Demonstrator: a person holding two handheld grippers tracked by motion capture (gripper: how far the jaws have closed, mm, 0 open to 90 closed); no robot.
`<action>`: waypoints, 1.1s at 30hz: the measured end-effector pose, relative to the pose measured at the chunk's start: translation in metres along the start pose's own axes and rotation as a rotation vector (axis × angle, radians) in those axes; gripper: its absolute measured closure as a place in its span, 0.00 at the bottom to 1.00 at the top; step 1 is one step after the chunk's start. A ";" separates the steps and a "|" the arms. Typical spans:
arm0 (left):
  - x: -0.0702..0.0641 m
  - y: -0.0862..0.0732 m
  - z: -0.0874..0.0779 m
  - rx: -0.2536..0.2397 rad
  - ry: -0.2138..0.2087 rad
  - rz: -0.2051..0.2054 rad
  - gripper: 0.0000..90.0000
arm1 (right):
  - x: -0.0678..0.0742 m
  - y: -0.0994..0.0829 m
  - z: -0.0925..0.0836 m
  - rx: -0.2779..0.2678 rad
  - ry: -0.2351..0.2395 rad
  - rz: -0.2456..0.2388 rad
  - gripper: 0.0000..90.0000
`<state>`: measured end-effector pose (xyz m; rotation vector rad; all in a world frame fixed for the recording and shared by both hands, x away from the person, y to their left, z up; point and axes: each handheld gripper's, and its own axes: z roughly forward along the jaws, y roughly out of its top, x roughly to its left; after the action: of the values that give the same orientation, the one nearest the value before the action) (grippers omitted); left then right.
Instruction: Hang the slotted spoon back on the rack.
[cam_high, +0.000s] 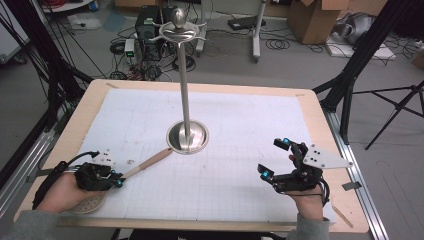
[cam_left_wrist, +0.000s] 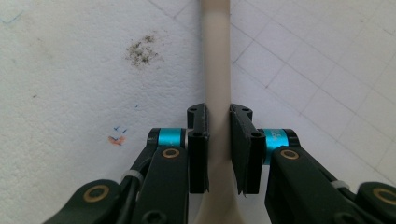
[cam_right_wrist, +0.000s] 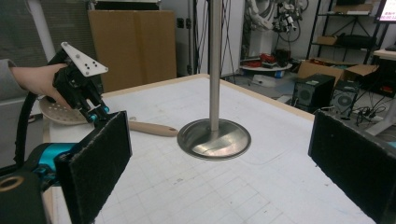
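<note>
Left claw (cam_left_wrist: 218, 140): pinching the pale wooden handle of the slotted spatula (cam_left_wrist: 216, 70), at 7 o'clock of the steel hook stand (cam_high: 187, 137).
Right claw (cam_high: 274, 158): spread, idle.
Risk: handle is round, may roll or droop when lifted off the white gridded surface (cam_high: 240, 125).

A cluttered workshop around a wooden table

Grey floor (cam_high: 300, 65) strewn with cables (cam_high: 280, 44); cardboard boxes (cam_high: 320, 17) and a black computer tower (cam_high: 147, 30) behind the white-sheeted table (cam_high: 320, 115); black tripod legs (cam_high: 395, 112) to the right.
</note>
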<state>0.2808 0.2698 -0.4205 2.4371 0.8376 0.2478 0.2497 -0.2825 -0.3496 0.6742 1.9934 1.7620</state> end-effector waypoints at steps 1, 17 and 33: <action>-0.001 0.000 0.000 -0.004 0.011 0.005 0.86 | 0.000 0.000 0.000 0.001 -0.002 0.002 0.05; -0.009 0.001 -0.002 -0.012 0.037 0.030 0.87 | 0.000 -0.002 0.003 0.012 -0.002 0.009 0.05; -0.003 0.009 -0.026 -0.097 0.012 0.020 0.87 | 0.003 -0.005 -0.002 0.025 -0.013 0.008 0.05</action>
<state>0.2747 0.2735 -0.3935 2.3568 0.7882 0.3036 0.2455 -0.2831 -0.3544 0.7010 2.0107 1.7357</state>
